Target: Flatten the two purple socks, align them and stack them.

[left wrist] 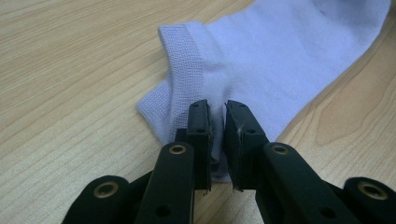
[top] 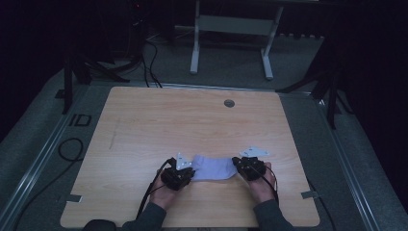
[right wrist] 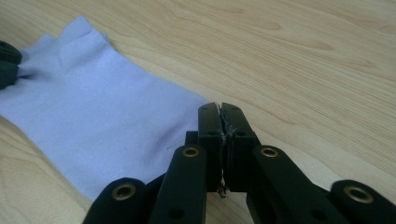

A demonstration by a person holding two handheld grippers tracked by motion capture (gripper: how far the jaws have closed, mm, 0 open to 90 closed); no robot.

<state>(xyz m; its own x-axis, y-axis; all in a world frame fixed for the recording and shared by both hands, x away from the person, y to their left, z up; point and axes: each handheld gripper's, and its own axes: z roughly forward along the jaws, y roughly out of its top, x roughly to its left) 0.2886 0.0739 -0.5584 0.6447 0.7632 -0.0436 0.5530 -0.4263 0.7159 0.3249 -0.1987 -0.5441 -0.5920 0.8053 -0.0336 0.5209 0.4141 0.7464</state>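
Dim room, wooden table (top: 144, 130), and near its front edge lay a light, floppy lilac sock (top: 214, 168). Left gripper (left wrist: 217, 135) pinched the cuff end, right gripper (right wrist: 220, 140) clamped the toe edge. Good grab spots, probably.

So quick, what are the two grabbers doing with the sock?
Left gripper: shut on the cuff end of the purple sock.
Right gripper: shut on the sock's toe edge.

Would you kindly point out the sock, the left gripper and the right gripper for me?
sock (top: 214, 168), high view, middle of the fabric.
left gripper (left wrist: 217, 135), left gripper view, between the fingertips.
right gripper (right wrist: 221, 123), right gripper view, between the fingertips.
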